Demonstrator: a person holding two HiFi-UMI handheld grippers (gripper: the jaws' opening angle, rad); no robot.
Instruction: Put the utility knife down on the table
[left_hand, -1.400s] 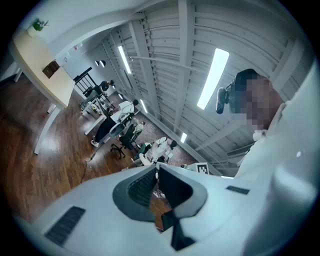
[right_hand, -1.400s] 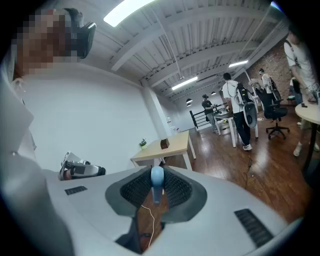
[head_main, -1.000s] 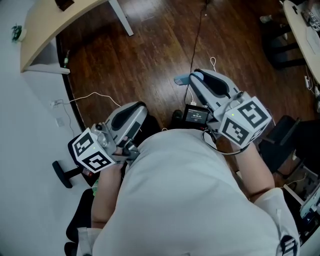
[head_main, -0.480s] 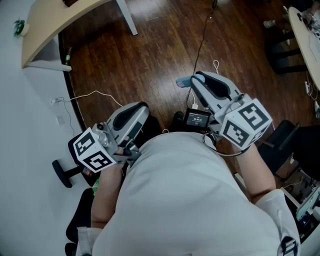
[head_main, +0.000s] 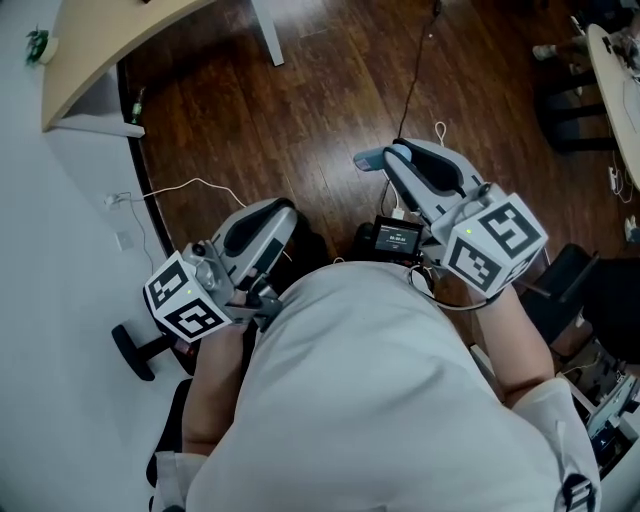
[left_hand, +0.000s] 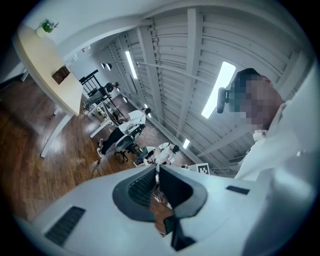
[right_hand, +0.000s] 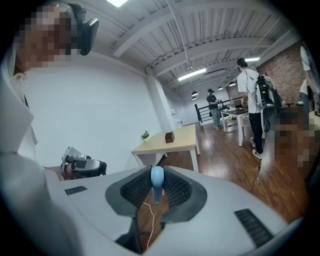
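Utility knife (head_main: 366, 160), blue, was clamped in the right gripper (head_main: 392, 158), long axis jutting leftward past the jaws; table (head_main: 95, 40) lay well apart, ahead-left; left gripper (head_main: 283, 210), jaws together, empty, sat nearer it.

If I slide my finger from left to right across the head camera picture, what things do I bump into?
Little potted plant → left gripper → blue utility knife, held by the right gripper → pale table at the right edge.
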